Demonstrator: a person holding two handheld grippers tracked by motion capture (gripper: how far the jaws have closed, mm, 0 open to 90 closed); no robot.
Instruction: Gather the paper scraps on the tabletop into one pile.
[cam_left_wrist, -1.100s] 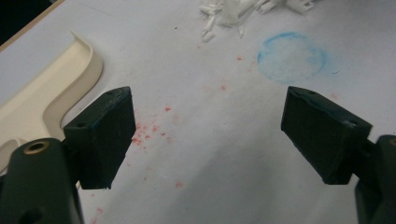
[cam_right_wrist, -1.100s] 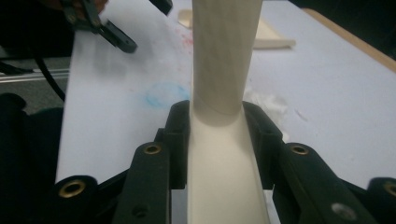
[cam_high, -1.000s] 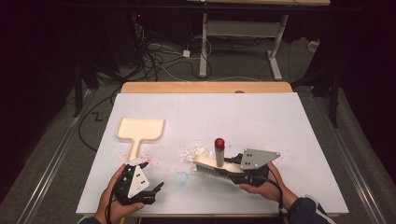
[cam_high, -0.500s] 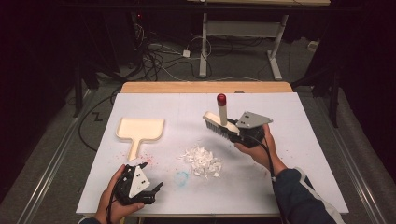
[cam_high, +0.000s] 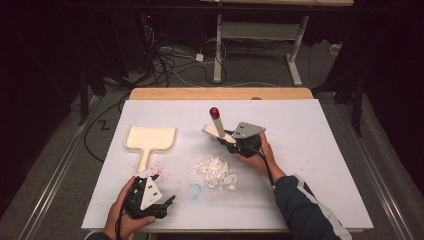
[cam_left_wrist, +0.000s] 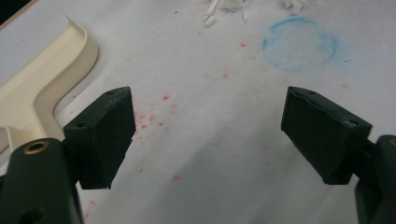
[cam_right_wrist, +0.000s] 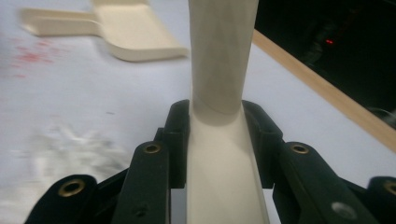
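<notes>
My right gripper (cam_high: 231, 141) is shut on a cream hand brush (cam_high: 217, 131) with a red-tipped handle that sticks up. It hovers just behind a pile of white scraps (cam_high: 216, 172) in the middle of the white table. The brush back (cam_right_wrist: 223, 177) sits clamped between the right jaws, its handle rising straight ahead. A cream dustpan (cam_high: 148, 140) lies flat at the left, also seen as the dustpan (cam_right_wrist: 135, 35) and the dustpan (cam_left_wrist: 42, 79). My left gripper (cam_high: 161, 205) rests near the front edge, open and empty, with its pads (cam_left_wrist: 105, 135) wide apart over bare table.
A faint blue ring (cam_high: 194, 190) and red specks (cam_high: 157, 171) mark the table (cam_high: 310, 130) near the front. A wooden strip (cam_high: 220, 93) runs along the far edge. Beyond it lie cables and desk legs (cam_high: 218, 50) on a dark floor.
The right hand carried the brush from the front of the table up over the scraps to the far side, then came back down and left toward the pile. The left hand stayed put.
</notes>
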